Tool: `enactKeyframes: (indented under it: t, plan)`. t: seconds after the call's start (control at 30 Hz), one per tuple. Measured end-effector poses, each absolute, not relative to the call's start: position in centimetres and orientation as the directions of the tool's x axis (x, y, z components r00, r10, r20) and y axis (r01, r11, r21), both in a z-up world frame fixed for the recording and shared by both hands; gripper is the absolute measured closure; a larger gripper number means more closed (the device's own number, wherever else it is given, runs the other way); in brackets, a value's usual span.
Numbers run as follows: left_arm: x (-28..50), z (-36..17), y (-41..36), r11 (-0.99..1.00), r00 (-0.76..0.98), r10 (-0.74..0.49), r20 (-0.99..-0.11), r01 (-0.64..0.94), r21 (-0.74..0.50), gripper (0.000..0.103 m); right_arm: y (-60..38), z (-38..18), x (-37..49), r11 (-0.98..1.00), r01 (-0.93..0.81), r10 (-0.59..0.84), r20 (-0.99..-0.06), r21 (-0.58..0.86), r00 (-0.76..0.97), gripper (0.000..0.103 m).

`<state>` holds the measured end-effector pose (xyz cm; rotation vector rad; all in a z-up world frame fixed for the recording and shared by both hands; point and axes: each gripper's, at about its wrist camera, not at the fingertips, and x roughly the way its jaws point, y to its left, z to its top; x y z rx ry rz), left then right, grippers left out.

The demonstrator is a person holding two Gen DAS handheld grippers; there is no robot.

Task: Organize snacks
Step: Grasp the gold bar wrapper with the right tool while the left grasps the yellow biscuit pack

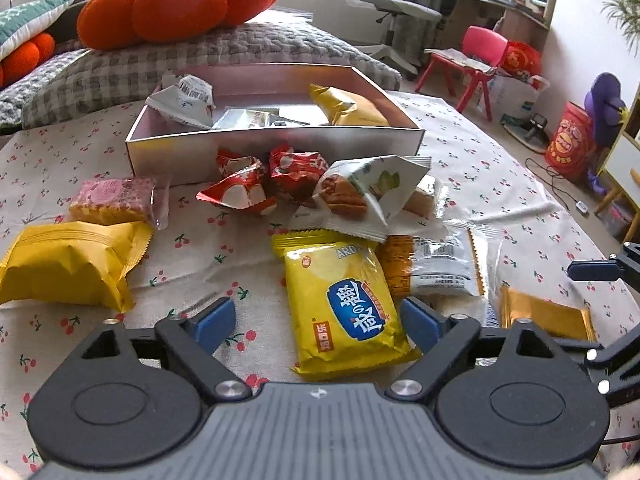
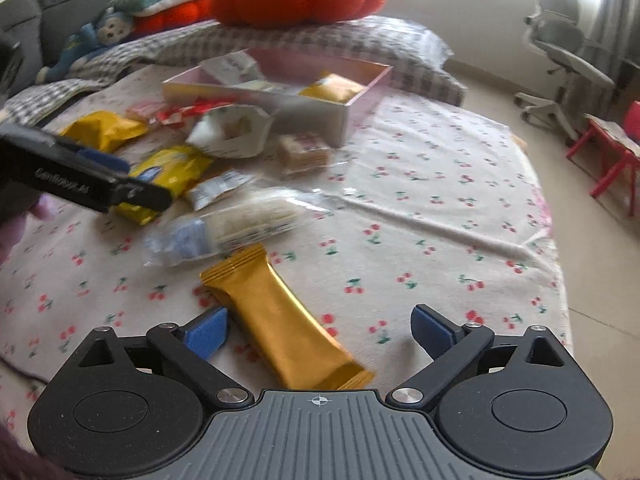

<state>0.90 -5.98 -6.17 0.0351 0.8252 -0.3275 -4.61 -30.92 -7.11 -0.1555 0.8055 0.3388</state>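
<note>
A shallow pink-white box point(image 1: 272, 148) stands on the cherry-print cloth and holds a yellow pack point(image 1: 348, 106) and a white pack point(image 1: 184, 100). Loose snacks lie in front of it: red packs point(image 1: 260, 184), a white-green pack point(image 1: 368, 188), a pink biscuit pack point(image 1: 108, 196) and a puffy yellow pack point(image 1: 68, 268). My left gripper point(image 1: 318, 322) is open astride a yellow biscuit pack point(image 1: 340, 300); its left pad stands clear of the pack. My right gripper point(image 2: 320, 332) is open over a gold bar point(image 2: 276, 320), which lies slanted between its fingers, untouched.
An orange pumpkin cushion point(image 1: 180, 0) rests on checked pillows point(image 1: 240, 56) behind the box. A long clear-wrapped pack point(image 2: 236, 228) lies beyond the gold bar. The cloth's right edge point(image 2: 560, 280) drops to the floor, where an office chair point(image 2: 568, 52) and a red child's chair point(image 1: 476, 64) stand.
</note>
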Motion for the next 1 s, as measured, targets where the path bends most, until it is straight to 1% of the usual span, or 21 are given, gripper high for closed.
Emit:
enactKeyframes:
  t: [0.07,0.1,0.27,0.43,0.57,0.6,0.67,0.73,0.77,0.83,0.87,0.93,0.97,1.0]
  plan:
    - [0.8,-6.2,-5.9,0.951,0.638,-0.265,-0.723,0.296,-0.088,0.023,-31.3,-7.2,-4.3,0.952,-0.306,0.207,-0.726,-0.005,0.656,0.004]
    - [0.7,-6.1,-5.8,0.952,0.64,-0.262,-0.722,0.294,-0.084,0.023,-31.5,-7.2,-4.1,0.958,-0.286,0.192,-0.725,-0.007,0.662,0.004]
    - [0.4,-5.9,-5.3,0.956,0.647,-0.245,-0.722,0.287,-0.067,0.041,-32.5,-7.1,-3.5,0.978,-0.204,0.116,-0.718,-0.037,0.687,0.004]
    - [0.0,-5.9,-4.8,0.958,0.644,-0.232,-0.729,0.283,-0.055,0.042,-32.3,-7.0,-4.3,0.976,-0.217,0.128,-0.726,-0.03,0.675,0.006]
    - [0.2,-6.0,-4.9,0.95,0.643,-0.243,-0.726,0.307,-0.046,0.04,-31.6,-7.0,-4.7,0.969,-0.245,0.148,-0.732,-0.027,0.665,0.007]
    - [0.3,-6.0,-4.9,0.949,0.643,-0.246,-0.725,0.312,-0.045,0.04,-31.4,-7.0,-4.7,0.969,-0.248,0.152,-0.734,-0.023,0.661,0.009]
    - [0.4,-6.0,-5.0,0.947,0.641,-0.25,-0.726,0.318,-0.046,0.04,-31.4,-6.9,-4.7,0.968,-0.25,0.166,-0.739,-0.004,0.653,0.014]
    - [0.5,-6.0,-5.0,0.947,0.638,-0.252,-0.728,0.318,-0.048,0.042,-31.5,-6.8,-4.7,0.967,-0.255,0.189,-0.744,0.027,0.641,0.024]
    - [0.6,-5.9,-5.0,0.947,0.638,-0.25,-0.728,0.317,-0.048,0.043,-31.5,-6.7,-4.7,0.966,-0.257,0.2,-0.745,0.039,0.637,0.026]
    - [0.7,-5.9,-5.0,0.947,0.636,-0.249,-0.73,0.318,-0.047,0.044,-31.4,-6.6,-4.9,0.962,-0.268,0.213,-0.745,0.047,0.632,0.036]
    - [0.7,-5.8,-4.9,0.947,0.635,-0.25,-0.731,0.318,-0.048,0.045,-31.3,-6.5,-4.9,0.96,-0.276,0.219,-0.745,0.049,0.63,0.039]
    - [0.7,-5.8,-4.9,0.947,0.634,-0.249,-0.732,0.317,-0.047,0.048,-31.0,-6.4,-5.1,0.955,-0.291,0.231,-0.743,0.052,0.628,0.052]
    - [0.7,-5.7,-4.9,0.947,0.633,-0.25,-0.733,0.319,-0.048,0.049,-30.9,-6.3,-5.1,0.954,-0.296,0.235,-0.743,0.052,0.627,0.056]
    - [0.7,-5.7,-4.9,0.946,0.633,-0.253,-0.732,0.321,-0.049,0.05,-30.8,-6.3,-5.1,0.952,-0.302,0.241,-0.742,0.055,0.625,0.063]
